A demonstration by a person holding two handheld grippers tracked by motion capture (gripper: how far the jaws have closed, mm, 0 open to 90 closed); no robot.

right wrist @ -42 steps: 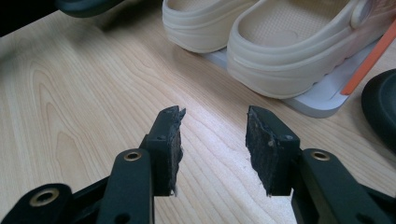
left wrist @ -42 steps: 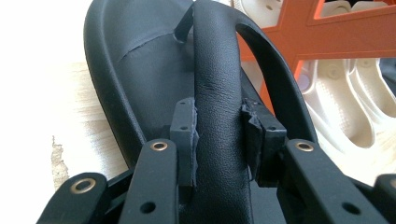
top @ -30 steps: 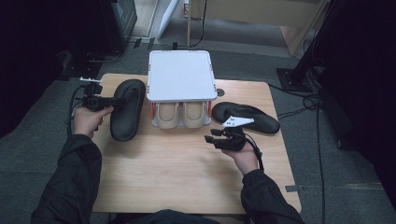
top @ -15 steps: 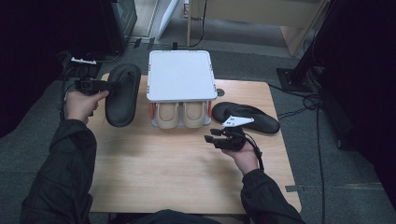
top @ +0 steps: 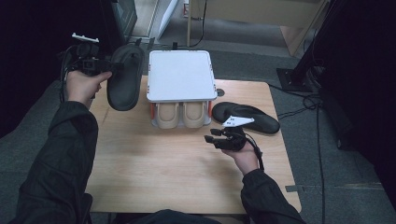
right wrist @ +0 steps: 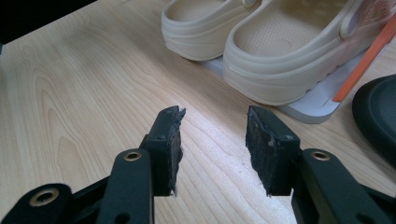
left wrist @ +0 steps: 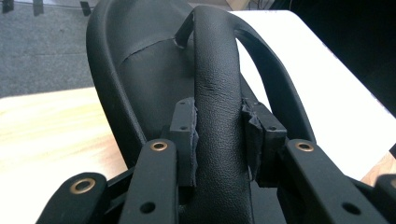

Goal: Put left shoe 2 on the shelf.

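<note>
Black sandal (top: 125,77), gripped by its strap between the left gripper's (top: 112,66) pads, held above the table (top: 154,168); right gripper (right wrist: 212,140) open, empty.

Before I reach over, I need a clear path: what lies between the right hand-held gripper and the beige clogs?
Bare table in the right gripper view.
</note>
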